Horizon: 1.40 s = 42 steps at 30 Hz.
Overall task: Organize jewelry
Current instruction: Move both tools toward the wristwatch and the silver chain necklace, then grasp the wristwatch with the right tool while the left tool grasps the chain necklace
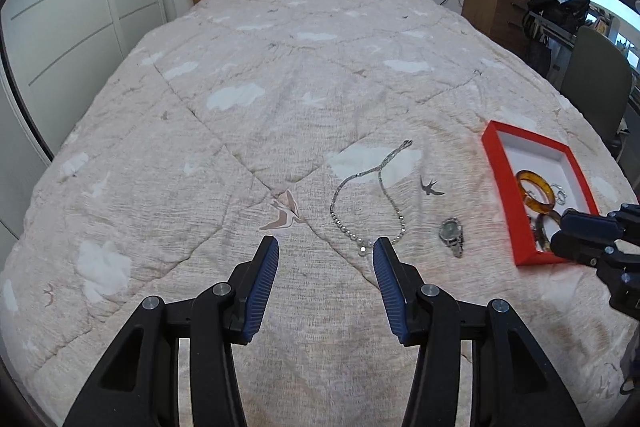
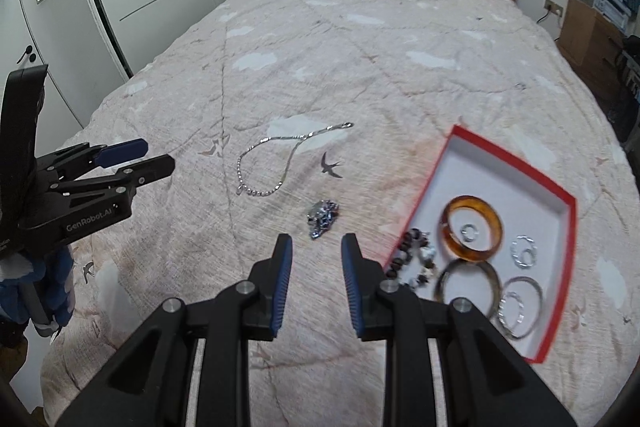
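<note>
Grippers left (image 1: 326, 253) and right (image 2: 316, 249) hover level over the bedspread (image 1: 248, 131), fingers spread, empty.

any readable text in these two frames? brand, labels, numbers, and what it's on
"GenRobot.AI": white lettering on the black body of the left gripper, seen in the right wrist view.
A partial line of white print sits lower on that same body, cut off at the frame edge: unreadable.
Silver wristwatch dial on the quilt: too small and blurred to read.
Red cardboard box: no print visible.
</note>
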Tool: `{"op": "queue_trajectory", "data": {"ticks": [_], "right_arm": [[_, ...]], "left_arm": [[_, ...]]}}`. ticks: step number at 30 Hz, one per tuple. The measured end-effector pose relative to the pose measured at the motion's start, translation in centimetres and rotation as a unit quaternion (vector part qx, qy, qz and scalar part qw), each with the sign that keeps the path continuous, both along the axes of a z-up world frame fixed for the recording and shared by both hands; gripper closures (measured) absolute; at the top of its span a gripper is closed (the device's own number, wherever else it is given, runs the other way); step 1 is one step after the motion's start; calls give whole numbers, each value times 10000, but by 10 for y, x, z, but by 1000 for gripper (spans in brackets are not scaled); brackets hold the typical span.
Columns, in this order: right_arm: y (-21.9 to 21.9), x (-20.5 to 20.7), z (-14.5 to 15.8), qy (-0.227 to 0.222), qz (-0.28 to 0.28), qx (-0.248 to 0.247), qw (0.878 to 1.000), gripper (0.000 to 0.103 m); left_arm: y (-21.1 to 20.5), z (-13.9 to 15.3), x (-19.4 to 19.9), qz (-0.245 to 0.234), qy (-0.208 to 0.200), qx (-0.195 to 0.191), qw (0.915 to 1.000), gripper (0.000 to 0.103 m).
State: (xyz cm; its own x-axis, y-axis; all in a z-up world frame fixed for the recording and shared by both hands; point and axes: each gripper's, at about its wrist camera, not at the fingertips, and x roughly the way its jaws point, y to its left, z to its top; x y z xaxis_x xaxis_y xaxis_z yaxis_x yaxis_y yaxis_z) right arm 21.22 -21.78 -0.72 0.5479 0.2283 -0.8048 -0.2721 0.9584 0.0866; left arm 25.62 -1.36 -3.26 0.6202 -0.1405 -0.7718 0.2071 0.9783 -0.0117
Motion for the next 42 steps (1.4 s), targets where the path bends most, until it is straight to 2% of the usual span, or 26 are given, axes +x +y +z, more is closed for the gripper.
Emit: {"op": "queue_trajectory", "data": {"ticks": [10,15,17,19,26,35,37,40,42], "right_arm": [[18,50,-55,489,-132,57,9987,78],[20,64,-73,646,-274,24,9975,78],[22,69,-78,699,-310,11,9971,75],[23,73,-82,728,-350,-40,9967,71],[26,83,-94,836,-432,-135,9955,71],[25,88,-99,785,-475,166,9956,71],[27,88,-101,801,-414,137,9958,73],[31,86,-102,759,-325,151,9965,83],[35,83,-100,705,-251,135,9971,83]], "left_arm": [[-4,-51,55,-7,449,-247,9987,56],[-8,-69,72,-26,623,-236,9978,62],[-8,-75,76,-39,670,-256,9974,65],[-9,-78,78,-77,697,-269,9972,68],[-13,-86,86,-219,775,-266,9964,83],[-11,-88,91,-225,789,-293,9962,95],[-12,-89,91,-236,777,-261,9964,97],[-14,-86,89,-256,704,-180,9970,99],[-14,-83,88,-221,665,-203,9973,99]]}}
